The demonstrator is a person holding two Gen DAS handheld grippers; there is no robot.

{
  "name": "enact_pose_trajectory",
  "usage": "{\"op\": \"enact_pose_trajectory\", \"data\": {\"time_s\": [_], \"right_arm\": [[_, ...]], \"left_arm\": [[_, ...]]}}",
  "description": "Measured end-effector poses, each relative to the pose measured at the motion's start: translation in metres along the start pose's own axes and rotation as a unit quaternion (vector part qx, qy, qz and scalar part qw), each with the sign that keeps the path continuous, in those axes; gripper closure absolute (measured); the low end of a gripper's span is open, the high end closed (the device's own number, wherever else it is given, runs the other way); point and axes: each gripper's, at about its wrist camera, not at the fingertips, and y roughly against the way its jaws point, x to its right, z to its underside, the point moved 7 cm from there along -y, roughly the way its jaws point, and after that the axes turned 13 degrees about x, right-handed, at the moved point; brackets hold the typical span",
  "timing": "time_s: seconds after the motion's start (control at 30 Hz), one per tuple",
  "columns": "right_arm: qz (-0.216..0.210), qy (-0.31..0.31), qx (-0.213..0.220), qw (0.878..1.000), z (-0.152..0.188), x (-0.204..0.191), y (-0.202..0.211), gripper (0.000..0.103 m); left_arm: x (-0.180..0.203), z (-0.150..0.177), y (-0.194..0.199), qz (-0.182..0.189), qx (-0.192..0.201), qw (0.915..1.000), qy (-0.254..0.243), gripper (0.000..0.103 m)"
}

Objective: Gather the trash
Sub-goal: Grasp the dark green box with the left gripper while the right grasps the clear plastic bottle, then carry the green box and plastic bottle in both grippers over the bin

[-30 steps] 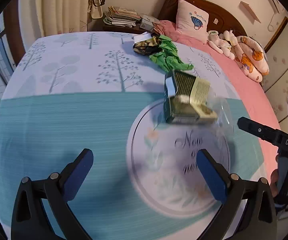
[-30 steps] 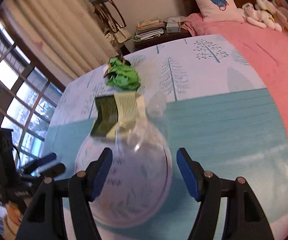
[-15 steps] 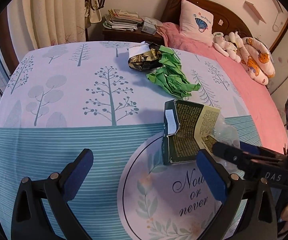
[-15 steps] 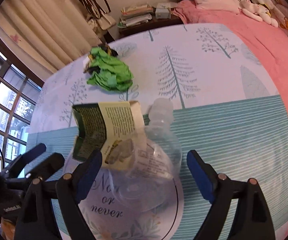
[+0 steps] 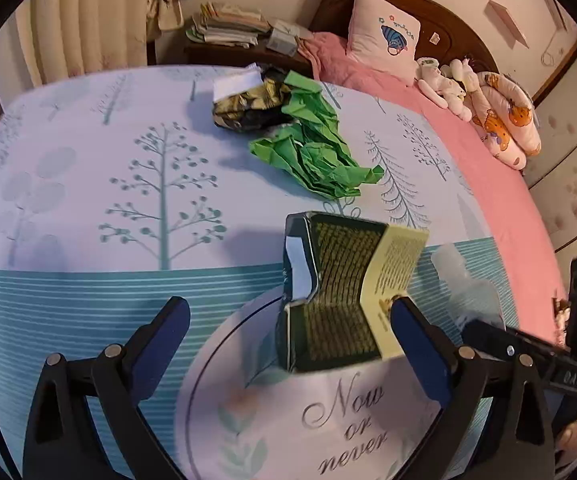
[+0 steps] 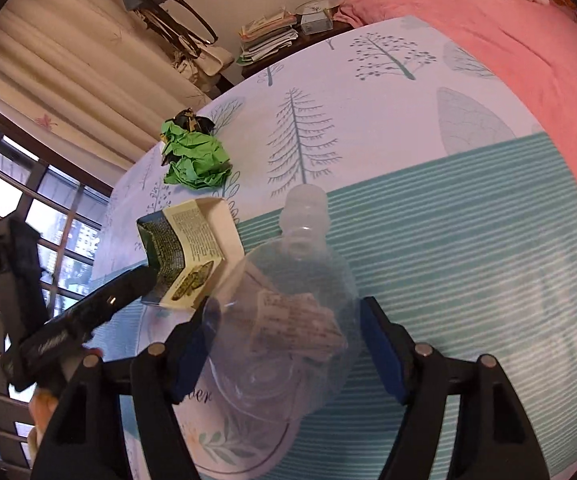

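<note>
On the bed (image 5: 88, 200) none of the trash was picked up yet: green paper (image 5: 316, 152) and a wrapper (image 5: 248, 108) lay far off, the box (image 5: 336, 292) sat between the left gripper's (image 5: 288, 344) wide-open jaws, and the bottle (image 6: 288, 300) lay between the right gripper's (image 6: 284, 344) jaws, which had just been closing, though I could not tell if they squeezed it.

On the bedspread (image 5: 88, 208), carton (image 5: 340, 296) lies left of bottle (image 6: 288, 304).

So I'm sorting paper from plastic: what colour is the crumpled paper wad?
Bright green crumpled paper wad, clearest in the left wrist view.
</note>
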Motion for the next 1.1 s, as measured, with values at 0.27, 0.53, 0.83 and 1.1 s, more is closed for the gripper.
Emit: {"op": "enact_pose_trajectory", "data": {"time_s": [0.27, 0.53, 0.83, 1.1], "right_arm": [[-0.026, 0.003, 0.016, 1.0, 0.002, 0.001, 0.004, 0.032], [-0.038, 0.008, 0.02, 0.999, 0.001, 0.002, 0.005, 0.032], [-0.047, -0.008, 0.027, 0.999, 0.001, 0.006, 0.008, 0.032], [-0.076, -0.016, 0.037, 0.996, 0.013, 0.001, 0.04, 0.032]], "left_arm": [[0.016, -0.003, -0.022, 0.013, -0.007, 0.9998, -0.016, 0.003], [0.05, -0.003, -0.035, 0.027, 0.007, 0.9964, -0.08, 0.016], [0.078, 0.004, -0.018, 0.07, 0.014, 0.9947, -0.073, 0.074], [0.07, 0.019, 0.033, 0.064, 0.04, 0.9953, -0.061, 0.077]]}}
